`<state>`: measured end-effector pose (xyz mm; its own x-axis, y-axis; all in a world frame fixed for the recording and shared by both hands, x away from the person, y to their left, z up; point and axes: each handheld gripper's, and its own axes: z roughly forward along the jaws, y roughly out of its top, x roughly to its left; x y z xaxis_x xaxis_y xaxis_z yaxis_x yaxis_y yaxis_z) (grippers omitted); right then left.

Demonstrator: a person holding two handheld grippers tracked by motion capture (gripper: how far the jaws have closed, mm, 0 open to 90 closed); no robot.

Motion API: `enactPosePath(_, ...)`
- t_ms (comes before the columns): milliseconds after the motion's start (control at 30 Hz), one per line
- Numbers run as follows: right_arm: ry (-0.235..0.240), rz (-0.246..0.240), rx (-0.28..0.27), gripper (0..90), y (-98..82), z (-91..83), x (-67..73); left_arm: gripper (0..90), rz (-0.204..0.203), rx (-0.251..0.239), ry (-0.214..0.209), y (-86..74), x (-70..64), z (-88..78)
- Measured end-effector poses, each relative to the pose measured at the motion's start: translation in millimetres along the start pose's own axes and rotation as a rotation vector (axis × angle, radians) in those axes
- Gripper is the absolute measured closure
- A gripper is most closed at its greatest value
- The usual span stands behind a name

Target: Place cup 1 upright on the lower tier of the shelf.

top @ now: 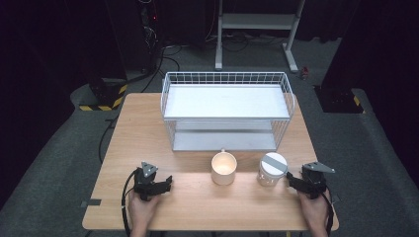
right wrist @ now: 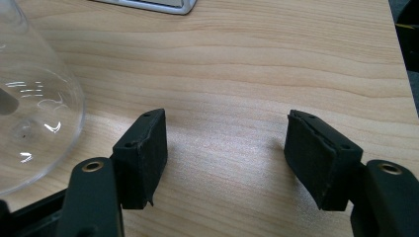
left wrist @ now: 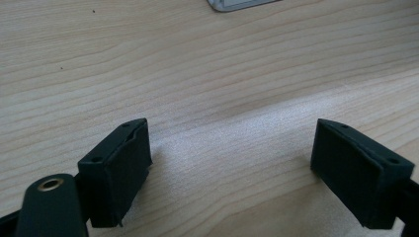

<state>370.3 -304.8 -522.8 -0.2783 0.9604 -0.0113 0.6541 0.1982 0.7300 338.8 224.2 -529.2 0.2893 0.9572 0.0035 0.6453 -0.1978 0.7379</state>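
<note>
A cream mug (top: 224, 169) stands on the wooden table (top: 138, 133) in front of a white wire rack (top: 226, 111). Beside it on the right is a clear glass jar (top: 271, 169) with a grey lid; its glass wall (right wrist: 29, 98) curves in at the left of the right gripper view. My left gripper (top: 168, 183) rests near the front left, open, with bare wood between its jaws (left wrist: 230, 163). My right gripper (top: 289, 180) sits just right of the jar, open, nothing between its jaws (right wrist: 225, 153).
The two-tier wire rack has bare shelves, and its base corner (right wrist: 148, 5) shows at the top of the right gripper view. Grey floor, cables and a white stand (top: 257, 29) lie beyond the table. The table's right edge (right wrist: 400, 64) is close to my right gripper.
</note>
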Motion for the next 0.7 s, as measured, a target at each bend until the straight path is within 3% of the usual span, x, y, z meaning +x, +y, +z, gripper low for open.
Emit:
enactPosePath(500, 0.001, -0.005, 0.0, 31.7, 0.4, 0.3, -0.5, 15.8, -0.001, -0.001, 0.002, 0.1, 0.3, 0.1)
enactPosePath(600, 0.011, -0.012, 0.01, 25.2, 0.7, 0.9, 0.3, 15.9, -0.001, 0.0, 0.003, 0.1, 0.5, 0.0)
enactPosePath(700, 0.015, -0.015, 0.011, 24.8, 0.3, 0.7, 0.5, 15.8, -0.001, 0.0, 0.003, 0.1, 0.6, 0.0)
